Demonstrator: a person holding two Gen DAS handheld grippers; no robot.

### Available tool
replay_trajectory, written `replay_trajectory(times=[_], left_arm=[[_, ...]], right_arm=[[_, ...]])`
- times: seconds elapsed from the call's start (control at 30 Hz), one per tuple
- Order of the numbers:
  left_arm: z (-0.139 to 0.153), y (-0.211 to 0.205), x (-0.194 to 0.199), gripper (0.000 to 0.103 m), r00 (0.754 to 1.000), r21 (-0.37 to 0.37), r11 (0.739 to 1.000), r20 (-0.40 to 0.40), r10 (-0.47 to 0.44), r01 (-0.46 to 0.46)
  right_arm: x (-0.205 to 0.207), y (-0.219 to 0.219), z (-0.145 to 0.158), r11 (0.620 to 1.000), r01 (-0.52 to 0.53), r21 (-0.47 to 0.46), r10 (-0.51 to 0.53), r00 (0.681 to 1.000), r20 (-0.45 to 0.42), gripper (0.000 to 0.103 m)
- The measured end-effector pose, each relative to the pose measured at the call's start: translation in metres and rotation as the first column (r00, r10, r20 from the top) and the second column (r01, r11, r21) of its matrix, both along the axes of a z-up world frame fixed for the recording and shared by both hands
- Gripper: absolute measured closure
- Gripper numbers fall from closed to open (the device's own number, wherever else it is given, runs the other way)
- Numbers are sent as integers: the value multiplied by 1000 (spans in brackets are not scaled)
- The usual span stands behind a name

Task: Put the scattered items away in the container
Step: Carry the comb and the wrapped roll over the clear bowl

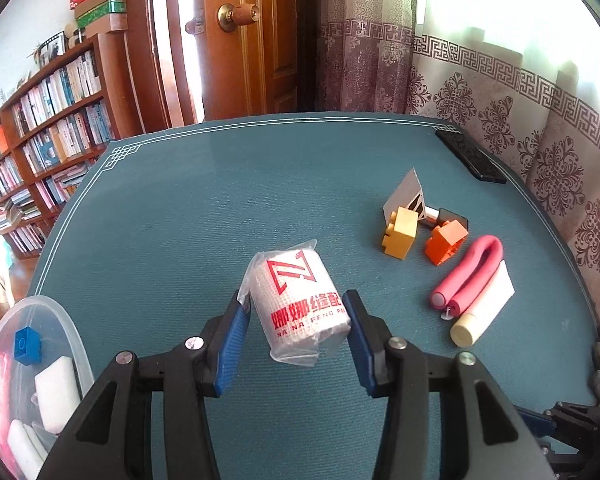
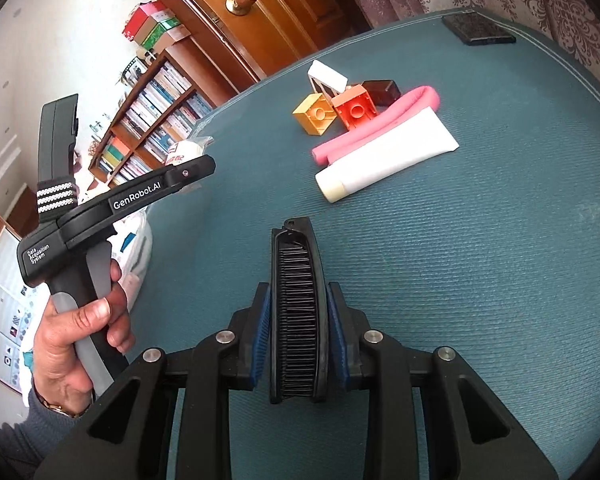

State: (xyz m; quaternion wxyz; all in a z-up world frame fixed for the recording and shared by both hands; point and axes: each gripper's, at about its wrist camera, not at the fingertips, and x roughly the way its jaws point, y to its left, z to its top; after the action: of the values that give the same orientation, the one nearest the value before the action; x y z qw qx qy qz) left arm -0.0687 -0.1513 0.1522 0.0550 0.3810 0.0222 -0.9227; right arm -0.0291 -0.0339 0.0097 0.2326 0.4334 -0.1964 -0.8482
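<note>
Scattered items are half gathered, by our reading; we are in the carrying step, with both grippers loaded. Our left gripper (image 1: 296, 316) has its blue pads (image 1: 236, 338) pressed on either side of a bagged white roll with red print (image 1: 300, 304), which seems lifted off the teal table mat (image 1: 160, 220), though we cannot be sure; our right gripper (image 2: 298, 322) is clamped on a black comb (image 2: 298, 308), teeth up, held above the mat. The clear plastic container (image 1: 66, 320) sits at the near left edge of the left view; inside it lie a blue brick (image 1: 27, 346) and some white blocks (image 1: 56, 394). Still out on the mat are a yellow brick (image 1: 400, 232), an orange brick (image 1: 446, 242), a bent pink foam roller (image 1: 470, 276) touching a white tube with a cream cap (image 1: 484, 310), and a white card (image 1: 404, 194) behind the bricks; a dark flat case (image 1: 470, 156) lies near the far edge. Next, we judge, the roll must swing left over the container rim and the pads part only once it is clear of the wall; the comb follows, angled so its length fits inside.
</note>
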Motion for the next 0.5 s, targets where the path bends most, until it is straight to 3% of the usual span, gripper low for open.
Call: replay_trajectory(times=[0.2,0.5], left_arm=[[8,-18,20,51,999,16,999,-25,35,-35],[13,-65,48,51,991,24,993,-51,121,-120]], right_arm=[[1,-18,10,998,-17,-57,17,1000,2,74],[-1,-65,27,995,-70,-67,68,997,-26,74]])
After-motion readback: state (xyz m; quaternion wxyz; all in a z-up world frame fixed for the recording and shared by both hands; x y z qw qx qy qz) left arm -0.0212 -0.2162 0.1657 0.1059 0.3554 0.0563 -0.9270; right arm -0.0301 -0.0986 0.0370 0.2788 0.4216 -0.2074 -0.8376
